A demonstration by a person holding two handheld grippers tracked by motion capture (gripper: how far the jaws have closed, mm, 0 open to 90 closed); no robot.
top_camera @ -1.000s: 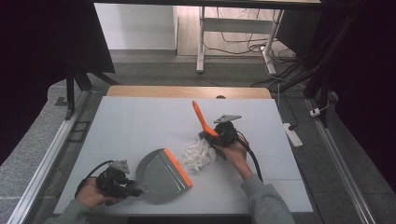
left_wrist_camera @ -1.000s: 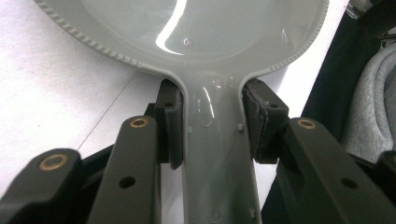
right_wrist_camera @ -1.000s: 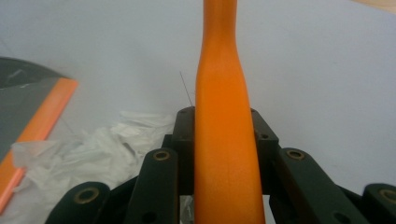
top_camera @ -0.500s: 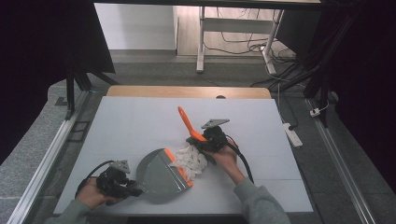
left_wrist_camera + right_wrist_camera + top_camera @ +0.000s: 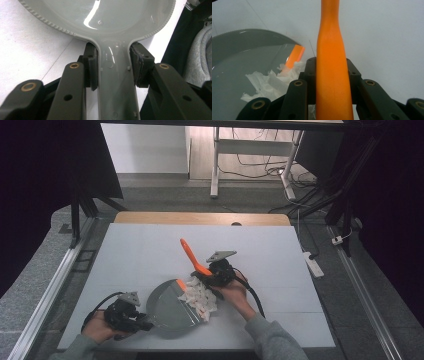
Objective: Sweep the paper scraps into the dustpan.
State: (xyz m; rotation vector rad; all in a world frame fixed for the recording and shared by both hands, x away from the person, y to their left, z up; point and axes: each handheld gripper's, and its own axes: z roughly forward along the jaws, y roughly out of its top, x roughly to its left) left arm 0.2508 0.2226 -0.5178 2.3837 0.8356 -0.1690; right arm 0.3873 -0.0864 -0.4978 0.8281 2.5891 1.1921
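Paper scraps: white torn bits (image 5: 200,299) heaped at the dustpan's mouth, part on the pan, part on the table.
Direction: the pile lies just below and left of the right gripper (image 5: 216,274), toward the pan; the right hand is nearer.
Brush: orange handle (image 5: 331,62) clamped between the right jaws, its long axis slanting up and away.
Dustpan: grey (image 5: 172,309), handle clenched by the left gripper (image 5: 131,316), orange lip (image 5: 295,55) facing the pile.
Table: white (image 5: 140,250).
Obstacles: apparently none between pile and pan.

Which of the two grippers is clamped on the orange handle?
The right gripper: its jaws are shut on the orange brush handle, beside the paper scraps. The left gripper instead clamps the grey dustpan by its handle.
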